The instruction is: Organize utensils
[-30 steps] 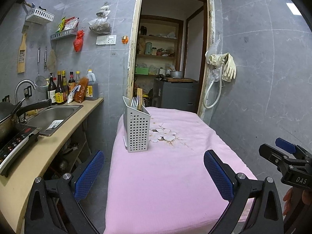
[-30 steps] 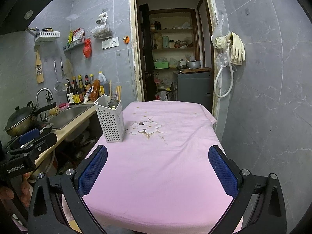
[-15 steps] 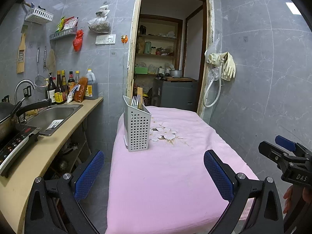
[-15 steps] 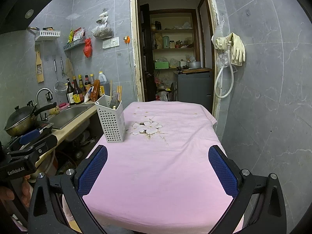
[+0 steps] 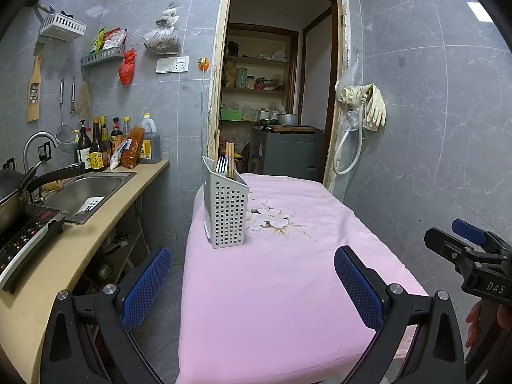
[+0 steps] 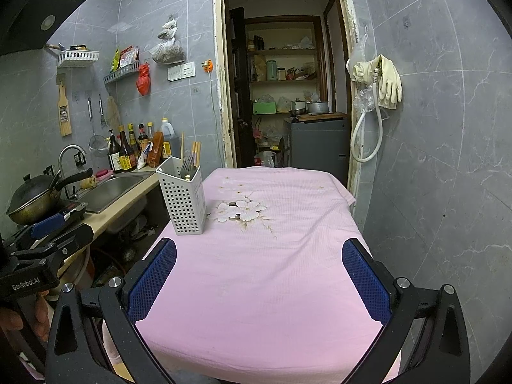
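A white perforated utensil holder (image 5: 228, 211) stands upright on the left side of the pink tablecloth (image 5: 272, 288), with wooden chopsticks (image 5: 229, 156) and metal forks standing in it. It also shows in the right wrist view (image 6: 184, 196). My left gripper (image 5: 252, 283) is open and empty, held over the table's near edge, well short of the holder. My right gripper (image 6: 259, 278) is open and empty, also over the near edge. Each gripper shows at the side of the other's view.
A beige counter (image 5: 83, 236) runs along the left with a sink (image 5: 86, 192), an induction hob (image 5: 22, 240), a wok (image 6: 35, 198) and sauce bottles (image 5: 99, 150). A grey tiled wall (image 5: 432, 160) is close on the right. An open doorway (image 5: 275, 102) lies behind the table.
Both views have shifted only slightly. The holder and both open grippers stand as before.
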Tool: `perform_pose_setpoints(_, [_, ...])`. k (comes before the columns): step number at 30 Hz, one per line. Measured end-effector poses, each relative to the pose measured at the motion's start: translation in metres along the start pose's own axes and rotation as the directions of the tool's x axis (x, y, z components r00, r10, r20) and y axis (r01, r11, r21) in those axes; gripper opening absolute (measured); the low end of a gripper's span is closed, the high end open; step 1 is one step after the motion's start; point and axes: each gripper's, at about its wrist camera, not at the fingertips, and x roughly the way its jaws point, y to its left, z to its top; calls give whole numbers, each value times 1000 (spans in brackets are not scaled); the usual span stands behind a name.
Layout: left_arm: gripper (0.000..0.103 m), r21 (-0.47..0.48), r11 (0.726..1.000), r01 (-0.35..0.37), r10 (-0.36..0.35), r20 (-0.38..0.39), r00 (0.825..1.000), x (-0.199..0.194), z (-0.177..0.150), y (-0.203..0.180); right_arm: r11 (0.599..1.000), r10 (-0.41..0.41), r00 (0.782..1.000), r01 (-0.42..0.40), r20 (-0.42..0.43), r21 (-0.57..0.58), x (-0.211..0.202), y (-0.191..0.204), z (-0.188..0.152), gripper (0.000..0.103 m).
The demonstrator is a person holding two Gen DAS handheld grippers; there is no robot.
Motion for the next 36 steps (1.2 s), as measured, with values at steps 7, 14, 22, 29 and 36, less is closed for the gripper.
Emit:
perform_pose_setpoints(7, [103, 0, 1000, 1, -1, 0, 1000, 0, 0, 0, 1000, 1, 1000, -1, 1, -1, 0, 0, 0, 102])
perform_pose_setpoints(14, [103, 1, 1000, 1, -1, -1, 1000, 0, 0, 1, 1000, -2, 1000, 2, -2, 1, 0, -1, 1, 102])
perform_pose_setpoints(22, [103, 1, 1000, 1, -1, -1, 1000, 0, 0, 2, 1000, 1, 1000, -1, -2, 3, -1, -1, 1, 102])
perform_pose_setpoints(29, [103, -1, 1000, -1, 1, -5, 1000, 0, -3, 5, 1000, -2, 1000, 2, -4, 3, 0, 0, 2, 102])
perform_pose_setpoints(36, [103, 1, 1000, 0, 0, -8, 1000, 0, -5, 7, 1000, -6, 1000, 6, -6, 2, 1, 0, 2, 102])
